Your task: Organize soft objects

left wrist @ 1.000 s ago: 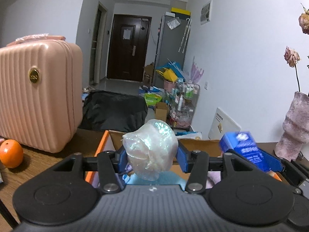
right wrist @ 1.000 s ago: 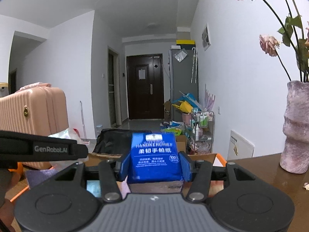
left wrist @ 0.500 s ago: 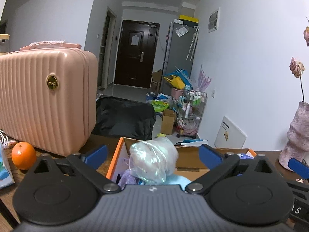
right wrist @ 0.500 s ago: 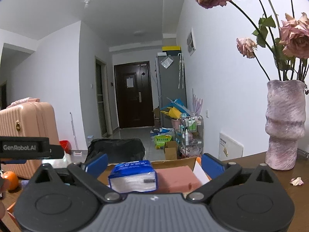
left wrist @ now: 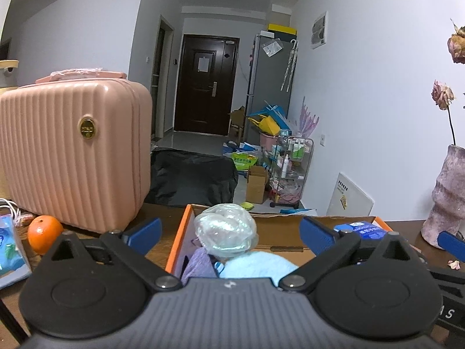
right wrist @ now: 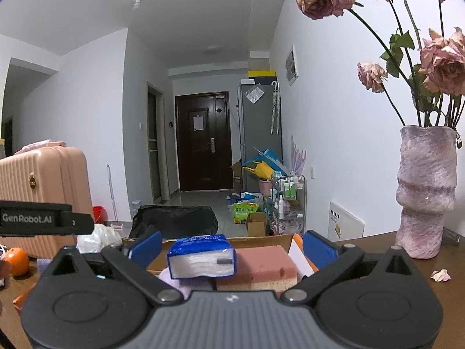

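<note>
Both grippers, left gripper (left wrist: 229, 231) and right gripper (right wrist: 231, 245), gaped empty over the box (left wrist: 290, 226) at lower centre; plastic bundle (left wrist: 225, 231) and tissue pack (right wrist: 200, 257) lay inside. Withdrawing straight upward looked wisest, to avoid snagging them.

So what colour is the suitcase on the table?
Pale pink, ribbed, with a gold badge; the suitcase shows best in the left wrist view.

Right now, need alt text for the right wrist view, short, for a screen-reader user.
The right gripper hangs wide open above a cardboard box on a wooden table, gripping nothing. A blue tissue pack lies in the box beside a pink sponge. A pink vase of dried roses stands right, a pink suitcase left.
</note>
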Available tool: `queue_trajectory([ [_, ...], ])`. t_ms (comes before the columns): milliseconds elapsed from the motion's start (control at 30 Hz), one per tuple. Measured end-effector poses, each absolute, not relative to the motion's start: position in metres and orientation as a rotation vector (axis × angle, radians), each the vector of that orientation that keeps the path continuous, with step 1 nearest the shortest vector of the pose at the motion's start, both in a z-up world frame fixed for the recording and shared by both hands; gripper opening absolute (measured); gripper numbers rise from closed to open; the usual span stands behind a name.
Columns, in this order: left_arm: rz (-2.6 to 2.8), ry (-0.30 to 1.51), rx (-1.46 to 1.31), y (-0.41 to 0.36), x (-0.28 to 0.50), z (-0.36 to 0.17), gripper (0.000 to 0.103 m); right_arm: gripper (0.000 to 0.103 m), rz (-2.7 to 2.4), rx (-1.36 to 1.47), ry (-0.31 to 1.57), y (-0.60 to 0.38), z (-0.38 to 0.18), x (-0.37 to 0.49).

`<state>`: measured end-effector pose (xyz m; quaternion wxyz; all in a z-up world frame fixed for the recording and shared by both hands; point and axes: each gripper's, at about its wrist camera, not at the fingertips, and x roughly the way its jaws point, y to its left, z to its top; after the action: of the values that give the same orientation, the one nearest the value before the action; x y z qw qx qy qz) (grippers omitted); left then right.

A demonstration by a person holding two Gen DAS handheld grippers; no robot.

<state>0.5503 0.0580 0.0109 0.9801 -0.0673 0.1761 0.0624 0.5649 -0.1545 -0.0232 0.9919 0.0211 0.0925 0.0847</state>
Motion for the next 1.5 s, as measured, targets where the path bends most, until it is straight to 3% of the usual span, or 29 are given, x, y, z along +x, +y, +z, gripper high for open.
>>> queue_trajectory([
  [767, 0.120, 0.351, -0.119, 0.053, 0.453, 0.009, 0.103, 0.103, 0.173, 0.047, 0.193, -0.180, -0.025, 0.469],
  [1500, 0.048, 0.336, -0.093, 0.027, 0.302, 0.011, 0.103, 0.103, 0.186, 0.054, 0.218, -0.210, -0.023, 0.323],
])
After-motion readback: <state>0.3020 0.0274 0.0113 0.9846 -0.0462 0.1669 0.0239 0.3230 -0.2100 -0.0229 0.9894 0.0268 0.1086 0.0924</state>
